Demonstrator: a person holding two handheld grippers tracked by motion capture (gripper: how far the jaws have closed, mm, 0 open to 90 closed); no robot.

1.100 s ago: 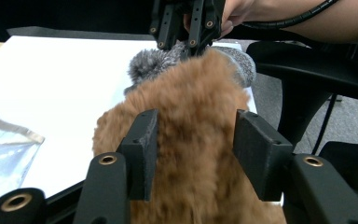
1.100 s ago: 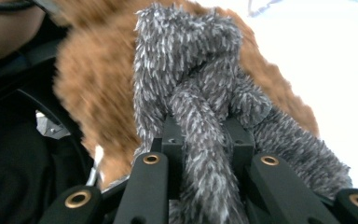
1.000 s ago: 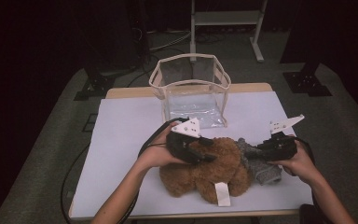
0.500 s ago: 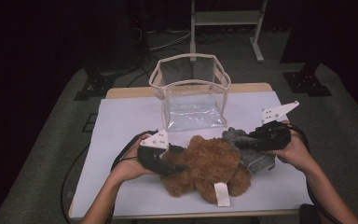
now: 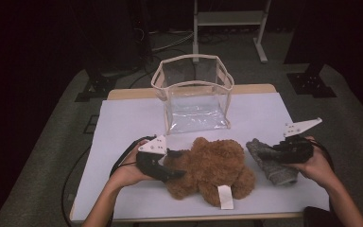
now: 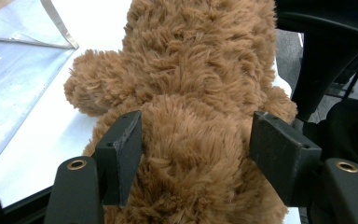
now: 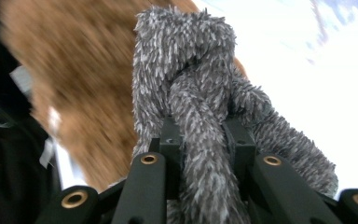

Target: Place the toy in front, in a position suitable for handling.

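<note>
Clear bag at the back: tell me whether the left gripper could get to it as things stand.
Probably yes. The left gripper, jaws just opening around the brown teddy bear, pinches nothing, and bare table lies between it and the clear bag.

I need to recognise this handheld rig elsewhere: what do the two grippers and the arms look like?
Both the left gripper and right gripper are black, each topped by a grey three-cornered plate and trailing a black cable. Jaws are flat black blocks; brass-coloured rivets mark their arms. Forearms are bare, sleeveless.

Two bare forearms, each hand around black tongs

Left tongs (image 5: 174, 164) and right tongs (image 5: 264, 152) carry a pale three-cornered plate with small holes; black cables loop behind, brass-ringed screw holes sit at the arm bases, and the pads are flat black blocks.
</note>
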